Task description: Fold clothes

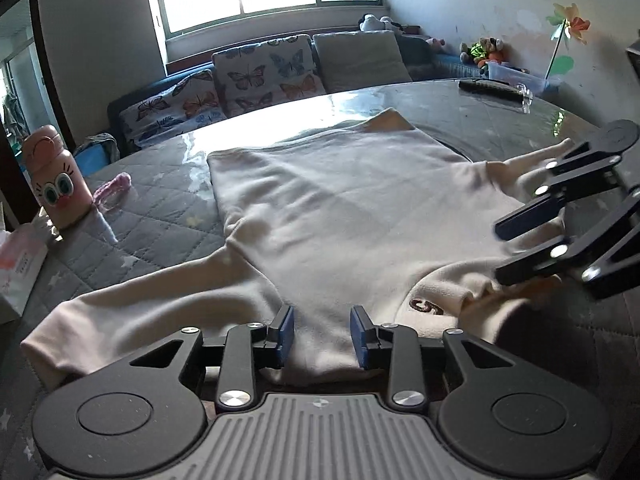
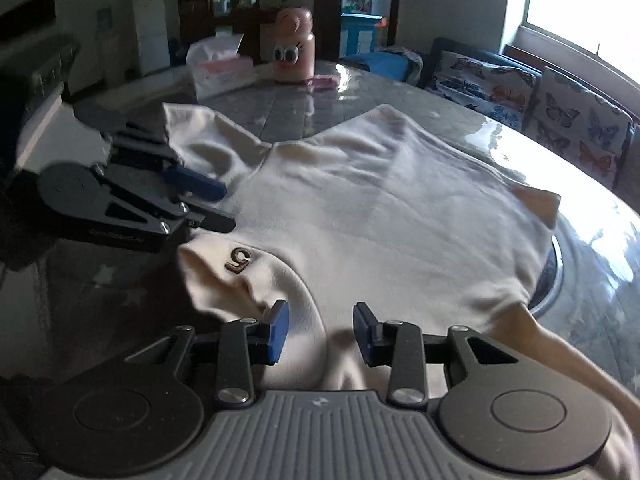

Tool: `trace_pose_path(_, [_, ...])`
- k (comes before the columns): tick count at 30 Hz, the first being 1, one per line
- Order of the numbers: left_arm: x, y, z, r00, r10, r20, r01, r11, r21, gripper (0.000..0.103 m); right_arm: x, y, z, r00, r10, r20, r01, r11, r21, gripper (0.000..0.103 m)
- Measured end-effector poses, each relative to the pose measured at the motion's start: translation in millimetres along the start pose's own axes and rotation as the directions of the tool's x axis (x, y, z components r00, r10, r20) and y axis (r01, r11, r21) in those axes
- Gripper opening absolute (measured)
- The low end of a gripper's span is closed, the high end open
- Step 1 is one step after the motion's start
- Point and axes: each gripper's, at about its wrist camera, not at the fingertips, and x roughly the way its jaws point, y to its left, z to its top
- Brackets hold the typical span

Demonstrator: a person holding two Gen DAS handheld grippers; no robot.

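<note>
A cream long-sleeved fleece top (image 1: 344,208) lies flat on the round glass-covered table (image 1: 500,108), collar end toward both claws, its long axis running away toward the far hem. The left gripper (image 1: 322,334) sits over the near shoulder, jaws parted with cloth between but not pinched; the right gripper (image 2: 320,332) likewise (by the collar's brown numeral). Each is nearest its own shoulder.

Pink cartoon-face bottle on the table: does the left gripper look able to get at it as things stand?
Probably yes: the pink cartoon-face bottle stands unobstructed, off to the side of the open left gripper, with only quilted table cover between.
</note>
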Motion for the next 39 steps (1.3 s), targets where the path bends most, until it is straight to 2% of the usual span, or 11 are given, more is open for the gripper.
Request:
trace_pose_path(5, [-4.7,-4.3,14.9,0.999,-0.012,0.049,0.013,1.0,-0.011,0.056,-31.3,-27.3,-16.7,0.998,-0.052,0.04,0.046,0.99,0.137,0.044])
trace_pose_path(9, [0.2,-17.5,24.0,0.997,-0.042,0.063,0.043,0.999,-0.016,0.07,-52.4,-56.7,-40.8,0.986,-0.159,0.04,0.143,0.953,0.265,0.049])
trace_pose_path(14, [7.4,-40.8,30.9,0.994,-0.087,0.064,0.087,0.996,0.004,0.084,-79.4,-98.3,-80.8,0.954,-0.301,0.011,0.264,0.854,0.447,0.05])
trace_pose_path(22, [17.2,-69.6,41.2,0.991,-0.121,0.052,0.118,0.991,0.054,0.094,-111.5,-151.5,-122.9,0.867,-0.498,-0.03,0.409,0.675,0.614,0.05])
trace_pose_path(26, [22.2,-80.8,43.9,0.99,-0.131,0.044,0.127,0.989,0.081,0.094,-113.3,-173.3,-131.8,0.846,-0.532,-0.047,0.432,0.631,0.644,0.046])
trace_pose_path(31, [24.4,-91.5,47.1,0.988,-0.15,0.044,0.145,0.984,0.108,0.092,-103.4,-186.1,-137.8,0.849,-0.523,-0.071,0.431,0.611,0.664,0.036])
trace_pose_path(33, [26.7,-95.5,49.3,0.986,-0.162,0.041,0.157,0.98,0.119,0.086,-99.9,-187.6,-139.8,0.849,-0.524,-0.077,0.434,0.605,0.668,0.031])
trace_pose_path(35, [30.0,-99.5,51.4,0.984,-0.172,0.036,0.167,0.977,0.13,0.078,-98.1,-188.0,-139.3,0.846,-0.526,-0.082,0.443,0.609,0.658,0.015])
trace_pose_path(36, [32.0,-101.5,52.4,0.984,-0.177,0.032,0.171,0.976,0.135,0.074,-98.7,-187.8,-138.1,0.844,-0.529,-0.086,0.448,0.61,0.654,0.014])
trace_pose_path(38, [35.8,-105.2,54.0,0.982,-0.188,0.024,0.183,0.973,0.141,0.055,-100.7,-186.9,-134.8,0.839,-0.537,-0.086,0.457,0.612,0.645,0.006])
trace_pose_path(39, [37.6,-107.0,54.4,0.98,-0.197,0.018,0.193,0.971,0.144,0.051,-101.7,-186.8,-133.2,0.836,-0.542,-0.083,0.461,0.614,0.641,0.005])
